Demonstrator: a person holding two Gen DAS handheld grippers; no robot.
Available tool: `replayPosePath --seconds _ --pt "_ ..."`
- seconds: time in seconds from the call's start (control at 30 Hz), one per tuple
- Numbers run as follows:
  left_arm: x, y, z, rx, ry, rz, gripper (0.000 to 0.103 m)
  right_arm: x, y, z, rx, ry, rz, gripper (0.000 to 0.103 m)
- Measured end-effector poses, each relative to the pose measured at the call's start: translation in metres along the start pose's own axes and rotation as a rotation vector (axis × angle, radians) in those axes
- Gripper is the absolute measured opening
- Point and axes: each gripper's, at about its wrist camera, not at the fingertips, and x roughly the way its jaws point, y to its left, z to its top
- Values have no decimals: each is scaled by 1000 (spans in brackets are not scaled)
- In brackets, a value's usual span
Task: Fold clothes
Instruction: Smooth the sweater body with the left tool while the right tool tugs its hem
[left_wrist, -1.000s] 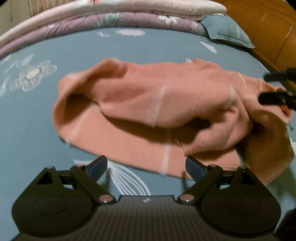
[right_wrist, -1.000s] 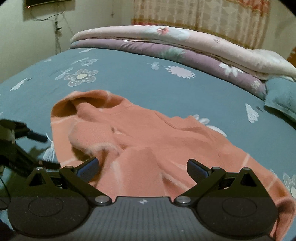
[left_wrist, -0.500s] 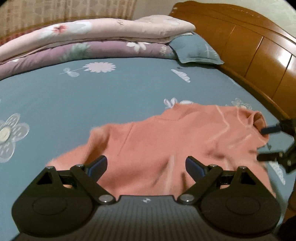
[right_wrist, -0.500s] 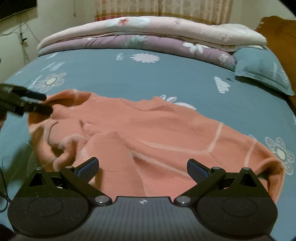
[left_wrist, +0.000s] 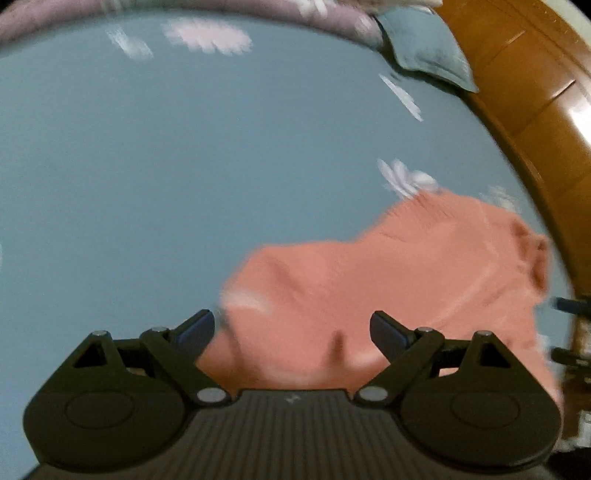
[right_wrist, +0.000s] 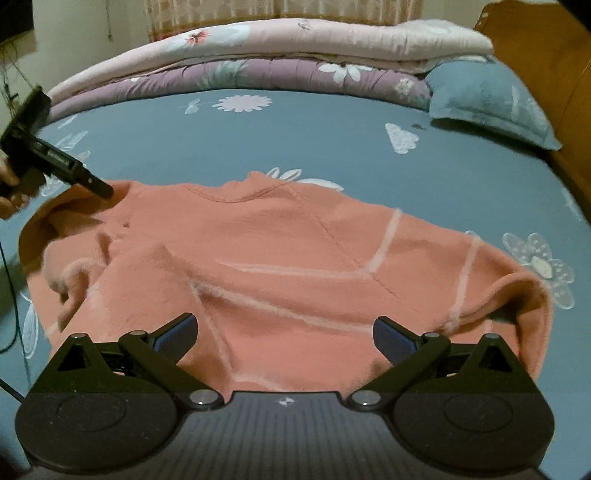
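Salmon-pink knit with pale stripes, the sweater lay spread across the blue floral bedsheet, its neckline toward the stacked quilts and the blue pillow by the wooden headboard. My right gripper hung over the sweater's near edge, its 2 fingers spread wide with nothing between them. My left gripper stood just as wide and empty over the garment's left end; from the right camera its fingertips touched that end. The left view was blurred.
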Motion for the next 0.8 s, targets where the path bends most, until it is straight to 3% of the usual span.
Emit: replayPosePath --seconds 0.13,0.3,0.47,0.6,0.67,0.8 --pt "21 13 6 -54 81 -124 92 16 -3 8 -47 7 23 103" --pt "39 14 22 -125 84 -137 93 37 -15 39 -84 -28 148 103" --pt "22 11 13 -130 44 -221 93 88 -49 98 -132 -12 330 103" --pt "1 11 4 -152 -35 -286 93 144 -89 141 -56 59 442 103" --pt "1 15 3 -192 -52 -272 93 172 -108 155 -8 110 505 103" --pt "20 21 6 -214 -10 -186 93 221 -137 163 60 238 594 103"
